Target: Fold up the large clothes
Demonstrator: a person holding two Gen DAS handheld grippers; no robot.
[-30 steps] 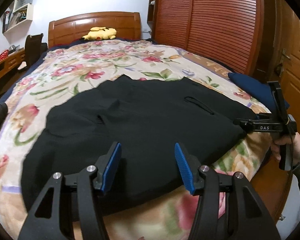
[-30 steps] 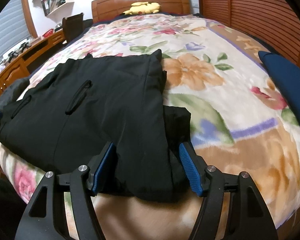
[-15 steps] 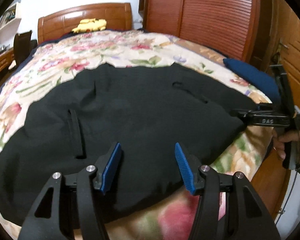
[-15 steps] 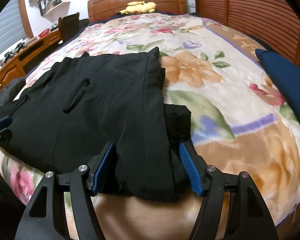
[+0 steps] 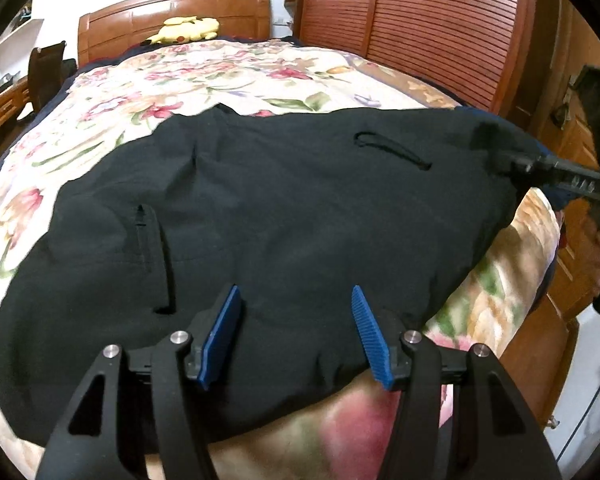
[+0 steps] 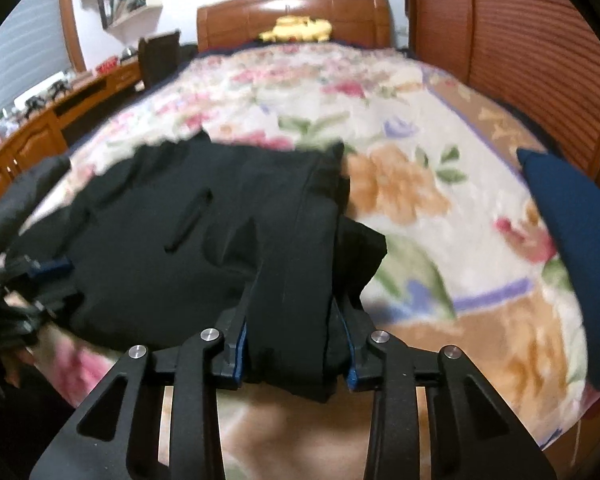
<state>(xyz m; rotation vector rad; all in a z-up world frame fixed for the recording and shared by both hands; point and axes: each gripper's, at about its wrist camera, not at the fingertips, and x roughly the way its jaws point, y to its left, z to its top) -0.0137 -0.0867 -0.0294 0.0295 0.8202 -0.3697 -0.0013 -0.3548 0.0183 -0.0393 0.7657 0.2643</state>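
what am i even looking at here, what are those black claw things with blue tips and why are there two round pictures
No robot here: a person holds a hand tool in each hand, each with two black fingers tipped by blue pads and a wide-angle camera looking along them. That gives two round pictures, one per tool.

The left-hand view shows the left gripper with its jaws apart over the near edge of a black garment, pads not pressing on it. The garment lies spread on a floral blanket on a bed, with a yellow plush toy by the headboard.

The right-hand view shows the right gripper, whose jaws have just been closing and now pinch a bunched end of the garment. A dark blue cushion lies at the right.
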